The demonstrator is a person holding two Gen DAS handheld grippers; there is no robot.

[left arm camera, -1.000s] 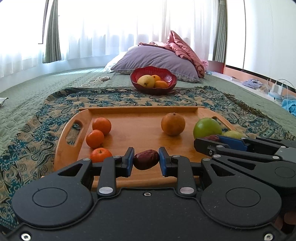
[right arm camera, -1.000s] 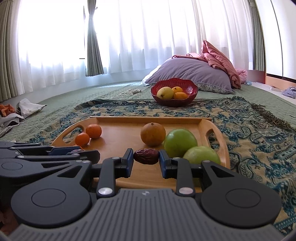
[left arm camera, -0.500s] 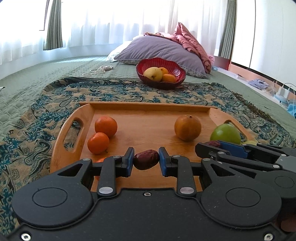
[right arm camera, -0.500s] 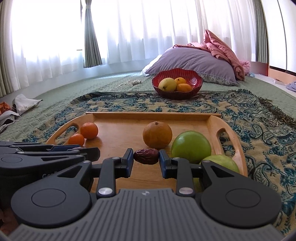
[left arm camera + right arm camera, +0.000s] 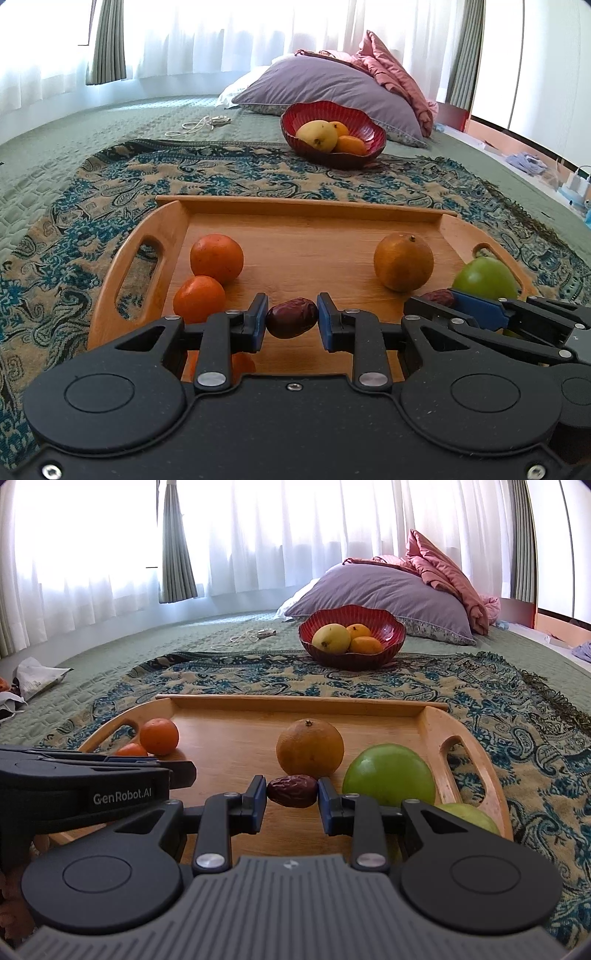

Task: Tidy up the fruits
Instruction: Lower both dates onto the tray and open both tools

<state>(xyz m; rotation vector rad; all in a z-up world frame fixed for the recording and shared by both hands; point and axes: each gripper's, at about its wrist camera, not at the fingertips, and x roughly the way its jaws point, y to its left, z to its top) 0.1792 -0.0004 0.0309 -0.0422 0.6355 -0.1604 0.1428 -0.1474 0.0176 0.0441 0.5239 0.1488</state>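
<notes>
My left gripper [image 5: 291, 318] is shut on a dark red date [image 5: 292, 317] above the near edge of the wooden tray [image 5: 306, 210]. My right gripper [image 5: 292, 791] is shut on another date [image 5: 292, 791]; it also shows in the left wrist view [image 5: 437, 297]. On the tray lie small oranges [image 5: 216, 258] at the left, a brownish orange [image 5: 403, 261] in the middle and a green apple [image 5: 388, 775] at the right, with a second green fruit [image 5: 469, 818] nearer. A red bowl [image 5: 364, 129] beyond the tray holds a yellow mango [image 5: 317, 135] and oranges.
The tray sits on a patterned blue and tan cloth [image 5: 229, 173] over a green quilted bed. A purple pillow [image 5: 325, 85] and pink blanket lie behind the bowl. A white cable [image 5: 199, 123] lies at the far left. Crumpled paper [image 5: 37, 675] lies left.
Both grippers have moved forward and higher over the tray, each still holding its date. The tray and bowl appear closer and lower in view.
</notes>
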